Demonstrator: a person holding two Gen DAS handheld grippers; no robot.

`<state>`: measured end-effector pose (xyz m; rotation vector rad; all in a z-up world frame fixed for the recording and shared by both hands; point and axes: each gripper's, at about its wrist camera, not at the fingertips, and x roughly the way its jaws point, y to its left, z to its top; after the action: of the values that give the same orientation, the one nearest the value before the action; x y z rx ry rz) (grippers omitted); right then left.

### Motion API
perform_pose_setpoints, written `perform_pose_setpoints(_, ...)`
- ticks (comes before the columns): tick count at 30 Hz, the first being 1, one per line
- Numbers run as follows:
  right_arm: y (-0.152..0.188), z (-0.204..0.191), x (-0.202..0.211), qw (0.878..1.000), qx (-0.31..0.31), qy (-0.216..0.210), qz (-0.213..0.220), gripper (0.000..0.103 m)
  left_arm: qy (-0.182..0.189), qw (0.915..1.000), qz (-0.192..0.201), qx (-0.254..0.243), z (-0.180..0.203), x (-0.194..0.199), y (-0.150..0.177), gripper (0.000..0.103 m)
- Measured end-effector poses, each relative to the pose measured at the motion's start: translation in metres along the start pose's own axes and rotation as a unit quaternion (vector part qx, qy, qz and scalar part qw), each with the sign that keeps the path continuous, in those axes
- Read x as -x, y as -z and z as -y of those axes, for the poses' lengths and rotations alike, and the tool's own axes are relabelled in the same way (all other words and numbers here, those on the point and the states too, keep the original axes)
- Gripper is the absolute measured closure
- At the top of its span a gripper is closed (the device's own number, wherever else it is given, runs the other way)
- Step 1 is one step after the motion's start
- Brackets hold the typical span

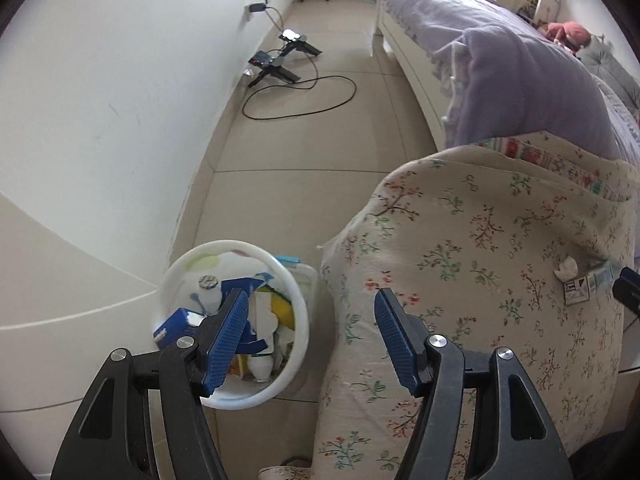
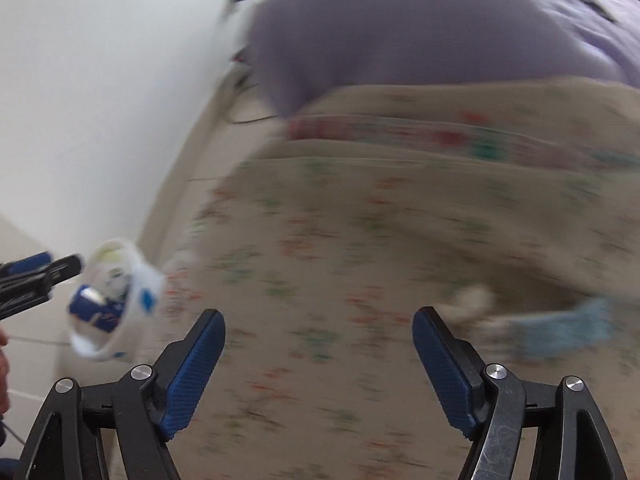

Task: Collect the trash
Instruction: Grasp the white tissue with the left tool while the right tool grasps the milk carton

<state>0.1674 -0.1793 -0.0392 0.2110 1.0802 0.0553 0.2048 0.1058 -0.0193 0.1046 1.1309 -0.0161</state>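
Blue-padded fingers of both tools stand wide apart, holding nothing. Ahead-right of the right tool (image 2: 319,368), a crumpled tissue (image 2: 472,300) and blue wrapper (image 2: 568,330) lie on the floral quilt (image 2: 340,240): light, soft, best pinched across the middle. Beneath the left tool (image 1: 311,340) stands the white trash bin (image 1: 296,300), on tiled floor (image 1: 304,152) beside the bed.
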Motion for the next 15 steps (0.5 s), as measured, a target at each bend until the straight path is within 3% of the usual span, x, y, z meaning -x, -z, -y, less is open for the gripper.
perform_pose_setpoints(2, 0.003, 0.037, 0.001, 0.998, -0.057, 0.007, -0.005, 0.019, 0.003, 0.9999, 0.0, -0.012, 0.016, 0.0, -0.001, 0.035)
perform_pose_setpoints(5, 0.011, 0.095, -0.011, 0.986, -0.164, 0.03, -0.024, 0.018, 0.01, 0.9997, -0.008, -0.023, 0.035, -0.003, 0.001, 0.035)
perform_pose_setpoints(8, 0.026, 0.143, -0.035, 0.958, -0.277, 0.028, -0.069, 0.018, 0.023, 0.9991, -0.02, -0.029, 0.054, -0.008, 0.001, 0.035)
perform_pose_setpoints(12, 0.032, 0.174, -0.052, 0.924, -0.375, 0.006, -0.079, 0.018, 0.035, 0.9986, -0.027, -0.029, 0.074, -0.01, -0.002, 0.035)
perform_pose_setpoints(15, 0.026, 0.178, -0.058, 0.914, -0.401, -0.005, -0.061, 0.018, 0.041, 0.9982, -0.029, -0.034, 0.092, -0.012, -0.004, 0.035)
